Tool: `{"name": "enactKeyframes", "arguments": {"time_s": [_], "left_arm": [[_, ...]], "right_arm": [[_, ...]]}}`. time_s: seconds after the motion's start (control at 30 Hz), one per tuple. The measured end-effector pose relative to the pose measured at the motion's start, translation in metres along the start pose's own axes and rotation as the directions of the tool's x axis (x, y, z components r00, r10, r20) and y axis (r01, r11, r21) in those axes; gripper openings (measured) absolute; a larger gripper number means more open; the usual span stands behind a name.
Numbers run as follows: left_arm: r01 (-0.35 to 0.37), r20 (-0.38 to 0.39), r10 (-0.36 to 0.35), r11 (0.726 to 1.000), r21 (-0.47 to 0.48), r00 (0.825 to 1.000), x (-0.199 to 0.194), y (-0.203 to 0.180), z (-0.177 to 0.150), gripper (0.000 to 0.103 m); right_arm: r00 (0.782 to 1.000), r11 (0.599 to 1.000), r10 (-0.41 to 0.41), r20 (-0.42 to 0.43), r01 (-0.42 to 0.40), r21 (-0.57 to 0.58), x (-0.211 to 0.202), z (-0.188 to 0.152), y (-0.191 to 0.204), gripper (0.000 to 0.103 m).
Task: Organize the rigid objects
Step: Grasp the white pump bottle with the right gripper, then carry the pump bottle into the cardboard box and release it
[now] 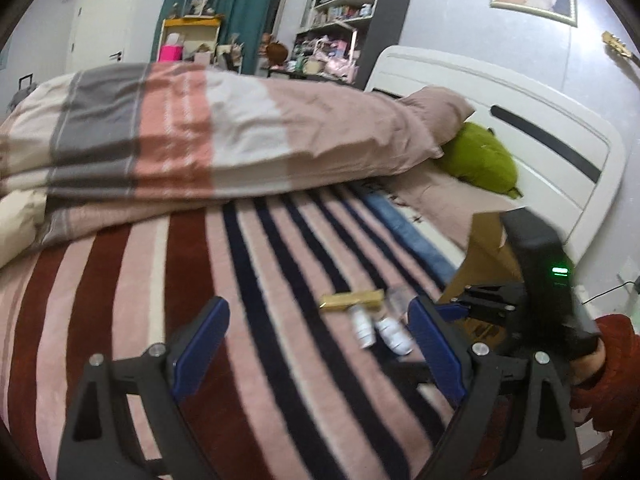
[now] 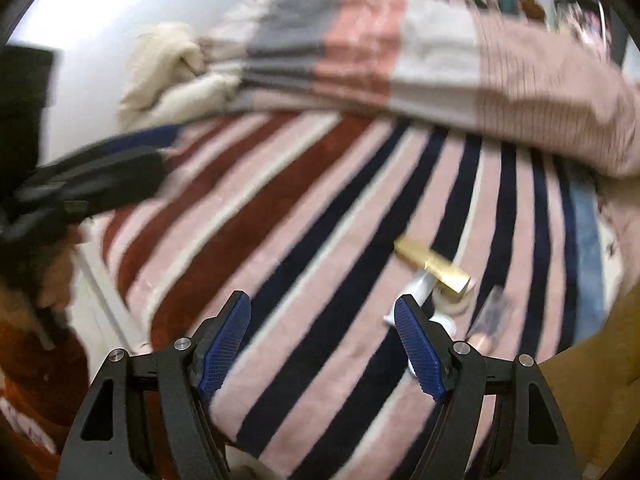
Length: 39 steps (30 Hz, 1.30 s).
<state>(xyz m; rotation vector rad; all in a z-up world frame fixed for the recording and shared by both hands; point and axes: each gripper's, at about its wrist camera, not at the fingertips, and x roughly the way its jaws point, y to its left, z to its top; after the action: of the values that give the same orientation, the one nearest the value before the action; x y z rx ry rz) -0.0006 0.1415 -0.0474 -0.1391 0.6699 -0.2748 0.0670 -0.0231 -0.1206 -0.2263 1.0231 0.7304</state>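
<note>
A gold box [image 1: 352, 300] lies on the striped blanket [image 1: 256, 320], with two small white bottles [image 1: 380, 330] and a clear item [image 1: 398, 296] beside it. My left gripper [image 1: 320, 344] is open and empty, just short of them. The other gripper shows at the right of the left wrist view [image 1: 500, 304]. In the right wrist view the gold box [image 2: 432, 265], a white bottle [image 2: 420, 286] and a clear item [image 2: 492, 314] lie ahead to the right. My right gripper [image 2: 324, 344] is open and empty above the blanket.
A brown cardboard box [image 1: 484, 260] stands at the right of the bed; it also shows in the right wrist view [image 2: 592, 380]. A folded quilt [image 1: 200, 136], a pillow and a green plush [image 1: 480, 158] lie behind. The white headboard [image 1: 520, 120] is at the right.
</note>
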Motion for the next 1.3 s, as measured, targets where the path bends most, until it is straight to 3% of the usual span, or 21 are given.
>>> {"name": "enactKeyframes", "arguments": {"time_s": [0.1,0.17,0.23,0.43,0.57,0.73,0.93,1.03,1.13,1.2,1.3], "left_arm": [[-0.004,-0.021,0.003,1.000,-0.013,1.000,0.008,0.012,-0.012,0.089],[0.002,-0.032,-0.002,1.000,-0.025,0.999,0.013,0.019,-0.018,0.089],[0.006,-0.040,-0.007,0.999,-0.033,0.999,0.018,0.025,-0.020,0.089],[0.012,-0.052,-0.015,0.999,-0.047,0.999,0.025,0.032,-0.022,0.089],[0.022,-0.055,-0.025,0.998,-0.054,0.998,0.025,0.031,-0.021,0.089],[0.065,-0.054,-0.068,0.996,-0.058,0.996,0.021,0.021,-0.015,0.089],[0.185,-0.041,-0.188,0.981,-0.062,0.981,0.016,-0.013,-0.001,0.089],[0.243,-0.040,-0.245,0.968,-0.056,0.969,0.015,-0.037,0.008,0.078],[0.287,-0.045,-0.288,0.958,-0.023,0.957,0.017,-0.064,0.018,0.058],[0.314,-0.054,-0.313,0.950,0.004,0.948,0.022,-0.087,0.028,0.043],[0.325,-0.065,-0.322,0.945,0.036,0.944,0.030,-0.114,0.040,0.032]], "right_arm": [[0.999,0.997,-0.021,-0.044,0.025,0.079,0.031,-0.003,-0.021,0.069],[0.997,0.989,-0.036,-0.071,0.045,0.139,0.052,-0.003,-0.037,0.059],[0.995,0.983,-0.040,-0.086,0.055,0.176,0.064,-0.001,-0.048,0.055],[0.994,0.970,-0.058,-0.098,0.079,0.231,0.080,0.006,-0.064,0.022],[0.993,0.981,-0.079,-0.089,0.093,0.172,0.076,0.004,-0.058,0.022],[1.000,0.996,-0.001,-0.019,0.003,0.088,0.043,0.008,-0.026,0.021],[0.991,0.994,0.100,0.085,-0.095,-0.054,-0.024,0.011,0.019,0.021],[0.981,0.987,0.135,0.141,-0.120,-0.107,-0.063,0.005,0.027,0.021],[0.972,0.984,0.146,0.185,-0.122,-0.131,-0.093,-0.002,0.023,0.021],[0.966,0.983,0.143,0.214,-0.115,-0.140,-0.110,-0.008,0.015,0.021],[0.961,0.988,0.113,0.251,-0.083,-0.128,-0.132,-0.017,-0.004,0.021]]}}
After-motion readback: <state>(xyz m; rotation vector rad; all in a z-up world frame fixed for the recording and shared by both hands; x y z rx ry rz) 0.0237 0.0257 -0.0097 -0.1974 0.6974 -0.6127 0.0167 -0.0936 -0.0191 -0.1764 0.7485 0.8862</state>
